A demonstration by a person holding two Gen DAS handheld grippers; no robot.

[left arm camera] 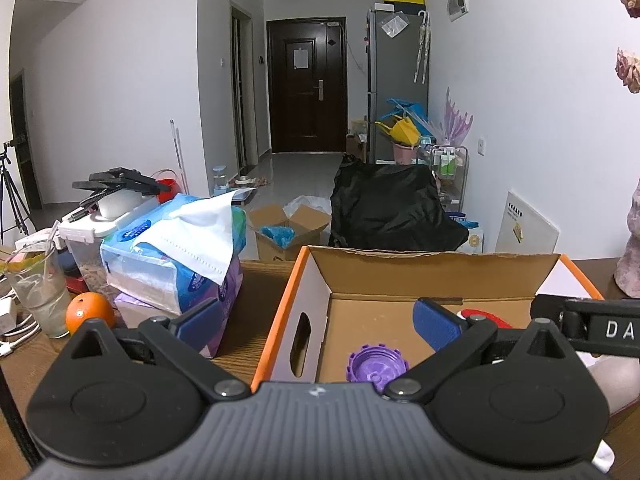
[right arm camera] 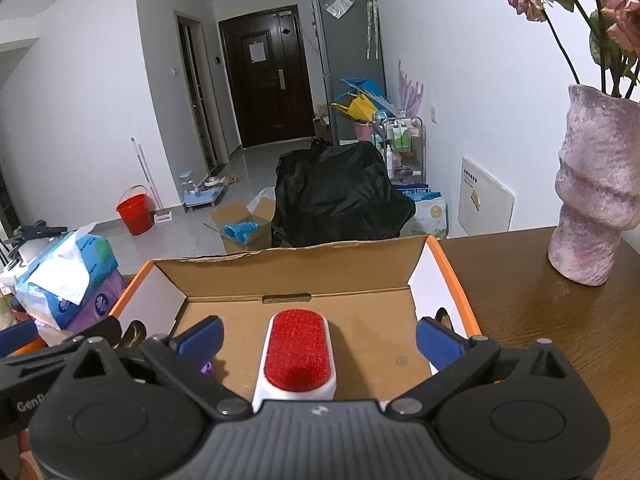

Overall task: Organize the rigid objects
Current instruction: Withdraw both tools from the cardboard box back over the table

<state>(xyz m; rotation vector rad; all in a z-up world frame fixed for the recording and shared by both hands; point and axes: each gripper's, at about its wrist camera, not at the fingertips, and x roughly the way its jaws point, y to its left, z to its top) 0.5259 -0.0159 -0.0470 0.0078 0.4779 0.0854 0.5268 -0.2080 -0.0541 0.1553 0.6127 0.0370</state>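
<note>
Releasing is the step in hand: both claws stand over the open cardboard box (right arm camera: pixel 448 276) with their jaws spread as wide as they go and nothing gripped between them.

**Right claw** (right arm camera: pixel 318 334). The blue pads (right arm camera: pixel 434 338) stand well apart. The red-and-white lint brush (right arm camera: pixel 298 360) lies on the box floor, centred between the pads and touching neither. Its red face points up; its near end runs under the claw body. The claw tilts moderately downward into the box from the near side.

**Left claw** (left arm camera: pixel 318 326). The jaws straddle the left wall of the box: the left pad (left arm camera: pixel 200 322) sits outside, in front of the tissue pack (left arm camera: pixel 172 248), and the right pad sits inside. The purple ribbed cap (left arm camera: pixel 376 366) lies on the box floor just inside the right pad, close to the claw body and free of both pads. A red edge of the lint brush shows beyond the right pad.

**Judgement.** Both items appear deposited, so this stage of the task looks complete.

**Next move.**
1. Raise each claw clear of the box rim before moving sideways, so that no pad catches a wall.
2. Keep the left claw away from the tissue pack and the orange (left arm camera: pixel 89 312) to its left.
3. Keep the right claw away from the pink vase (right arm camera: pixel 592 188) to its right.
4. Locate the next rigid object; none is identifiable from these views.
</note>
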